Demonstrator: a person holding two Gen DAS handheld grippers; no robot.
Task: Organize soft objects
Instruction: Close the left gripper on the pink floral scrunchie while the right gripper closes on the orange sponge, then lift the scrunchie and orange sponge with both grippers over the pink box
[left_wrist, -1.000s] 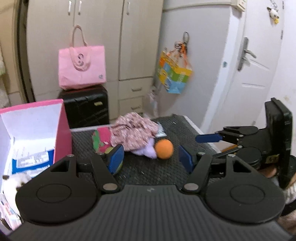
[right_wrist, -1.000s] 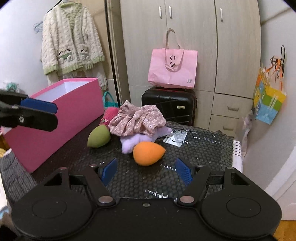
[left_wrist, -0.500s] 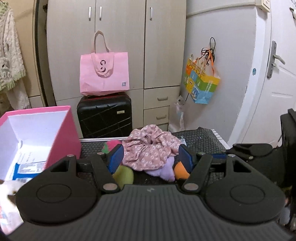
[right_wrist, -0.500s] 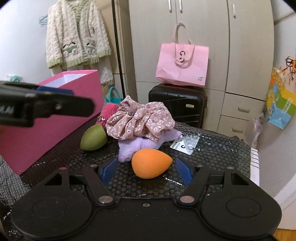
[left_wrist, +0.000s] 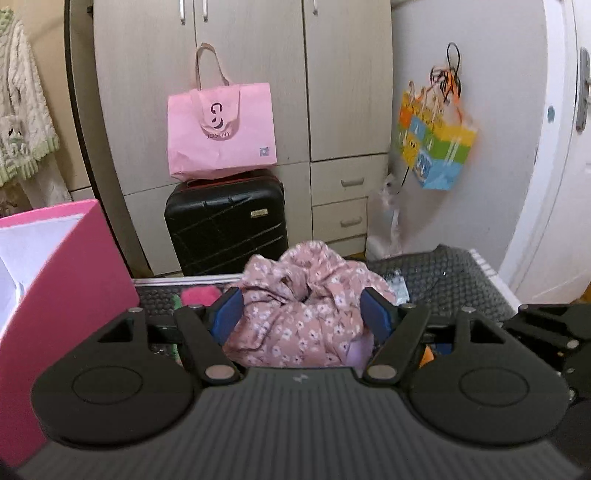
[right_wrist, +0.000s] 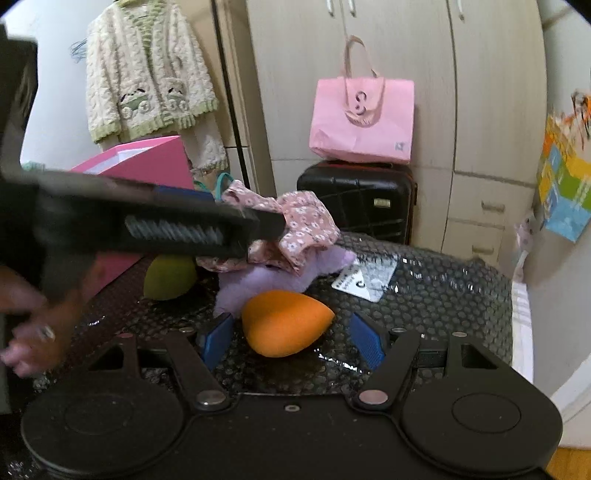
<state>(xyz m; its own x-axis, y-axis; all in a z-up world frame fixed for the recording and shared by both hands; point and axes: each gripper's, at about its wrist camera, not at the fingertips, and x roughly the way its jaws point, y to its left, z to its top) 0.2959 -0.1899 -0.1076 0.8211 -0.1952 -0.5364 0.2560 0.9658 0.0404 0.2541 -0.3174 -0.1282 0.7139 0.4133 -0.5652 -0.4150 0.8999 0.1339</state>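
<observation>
A pink floral cloth scrunchie (left_wrist: 295, 314) lies heaped on the black mat between the blue pads of my left gripper (left_wrist: 303, 314). Its jaws are opening and the pads flank the cloth without squeezing it. In the right wrist view that left gripper (right_wrist: 258, 221) reaches in from the left, over the floral cloth (right_wrist: 306, 225). An orange egg-shaped sponge (right_wrist: 284, 323) rests on the mat between the spread pads of my right gripper (right_wrist: 291, 339), which is open and touches nothing. A green sponge (right_wrist: 170, 275) and a fluffy purple piece (right_wrist: 266, 280) lie under and beside the cloth.
An open pink box (left_wrist: 55, 277) stands at the table's left. A pink fuzzy item (left_wrist: 199, 295) lies behind the left finger. A white card (right_wrist: 364, 280) sits on the bubble-textured mat (right_wrist: 443, 288). A black suitcase (left_wrist: 225, 221) with a pink bag stands beyond the far edge.
My left gripper swung right and sank toward the floral cloth, which now sits between its fingers; its jaws have spread a little. The right gripper edged closer to the orange sponge.
</observation>
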